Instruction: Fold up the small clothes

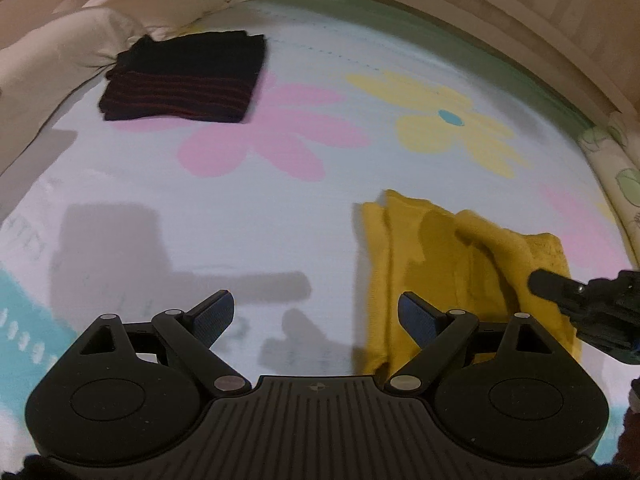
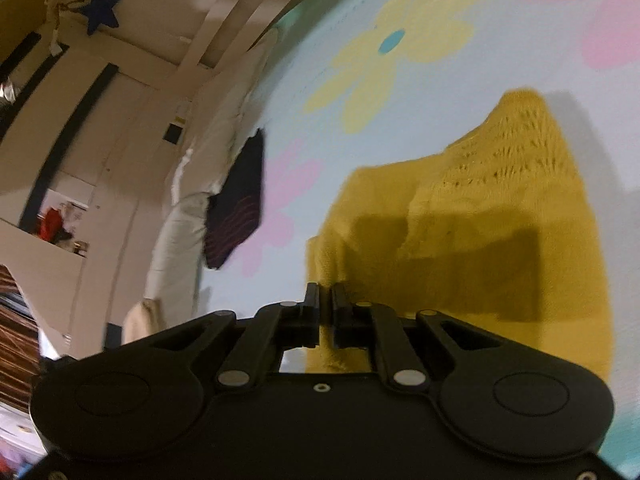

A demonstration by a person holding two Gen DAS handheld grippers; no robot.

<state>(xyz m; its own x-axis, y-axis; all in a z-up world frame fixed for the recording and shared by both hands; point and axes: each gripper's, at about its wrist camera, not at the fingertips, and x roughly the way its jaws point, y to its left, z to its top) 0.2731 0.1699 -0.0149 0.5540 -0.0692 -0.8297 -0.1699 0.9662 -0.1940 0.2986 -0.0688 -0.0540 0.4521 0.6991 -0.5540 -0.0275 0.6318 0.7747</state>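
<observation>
Right wrist – right claw (image 2: 326,300) pinches yellow garment (image 2: 480,216)

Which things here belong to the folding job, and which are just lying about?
In the job:
yellow knit garment
right gripper, pinching its edge
left gripper, open
dark striped garment, already folded

Lying about:
flowered bedsheet
pillow
blue star

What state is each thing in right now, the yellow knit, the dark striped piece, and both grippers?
Yellow knit: partly folded on the flowered sheet, one edge pinched and lifted.
Dark striped piece: folded into a neat square, lying flat near the pillow.
Left gripper: open, holding nothing, over the sheet beside the knit.
Right gripper: shut on the yellow knit's edge.
</observation>
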